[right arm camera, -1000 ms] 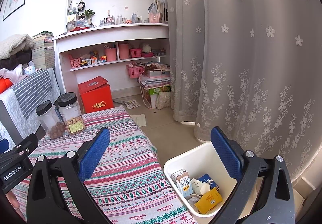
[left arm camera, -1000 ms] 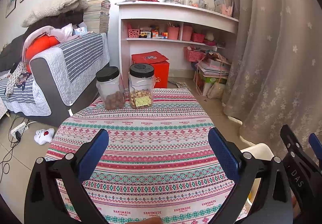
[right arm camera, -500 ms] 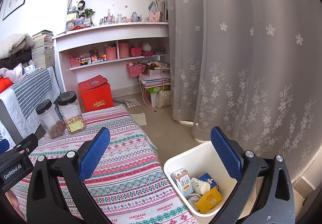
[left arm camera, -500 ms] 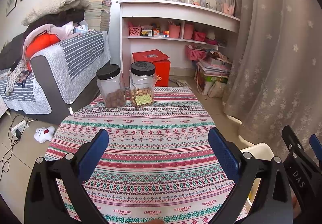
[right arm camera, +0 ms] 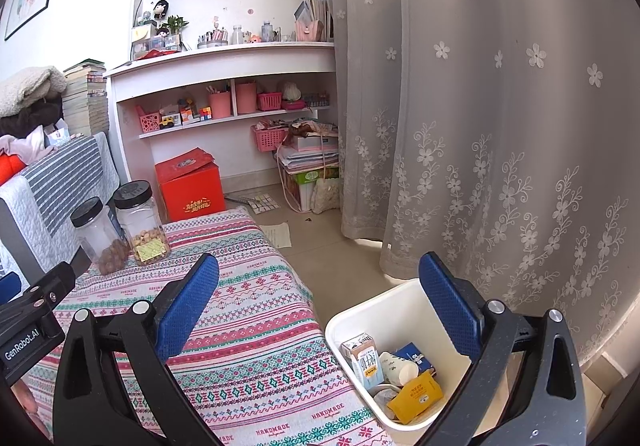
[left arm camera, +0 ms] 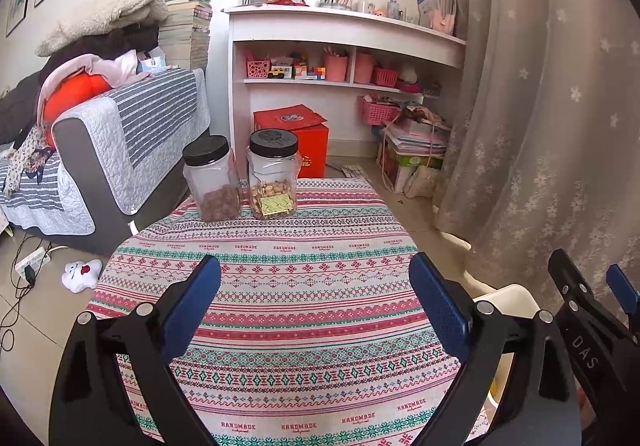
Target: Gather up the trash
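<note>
Tablecloth: woven cloth, matt, printed bands. Two jars at far edge: clear glossy plastic w/ black matt lids. Bin on right: smooth white plastic, holding a paper carton & glossy yellow packet. Curtain: sheer embroidered fabric.

Black plastic left gripper and right gripper, blue ribbed pads, silver screws.

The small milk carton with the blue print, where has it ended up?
The small blue-and-white milk carton stands inside the white plastic bin on the floor, right of the table, beside a yellow packet, in the right wrist view.
</note>
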`<state>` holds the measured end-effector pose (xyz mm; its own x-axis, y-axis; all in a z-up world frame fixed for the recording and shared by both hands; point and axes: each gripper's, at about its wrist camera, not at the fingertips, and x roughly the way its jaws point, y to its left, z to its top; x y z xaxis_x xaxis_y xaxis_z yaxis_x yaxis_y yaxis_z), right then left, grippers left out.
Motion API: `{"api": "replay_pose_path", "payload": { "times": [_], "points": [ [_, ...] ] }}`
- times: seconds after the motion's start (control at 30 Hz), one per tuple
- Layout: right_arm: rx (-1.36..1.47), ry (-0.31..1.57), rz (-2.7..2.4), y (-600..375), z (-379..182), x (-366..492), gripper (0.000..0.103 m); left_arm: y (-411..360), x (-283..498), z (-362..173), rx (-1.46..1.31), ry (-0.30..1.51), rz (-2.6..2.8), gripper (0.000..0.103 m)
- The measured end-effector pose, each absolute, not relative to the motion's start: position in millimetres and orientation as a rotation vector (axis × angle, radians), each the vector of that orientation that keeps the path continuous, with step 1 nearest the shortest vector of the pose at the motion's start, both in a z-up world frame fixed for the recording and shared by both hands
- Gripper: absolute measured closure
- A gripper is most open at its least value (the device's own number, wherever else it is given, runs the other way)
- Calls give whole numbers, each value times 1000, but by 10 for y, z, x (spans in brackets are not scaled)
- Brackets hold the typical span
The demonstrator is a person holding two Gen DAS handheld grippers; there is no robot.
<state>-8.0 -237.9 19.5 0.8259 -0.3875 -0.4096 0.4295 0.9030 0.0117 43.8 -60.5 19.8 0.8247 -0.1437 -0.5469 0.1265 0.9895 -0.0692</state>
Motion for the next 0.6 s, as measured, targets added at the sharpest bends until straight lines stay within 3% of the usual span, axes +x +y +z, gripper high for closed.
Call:
{"api": "replay_pose_path", "payload": {
  "times": [0.6],
  "points": [
    [104, 415, -437, -2402, 189, -117, 7, -694, 445, 214, -11, 595, -148, 9]
  ]
}}
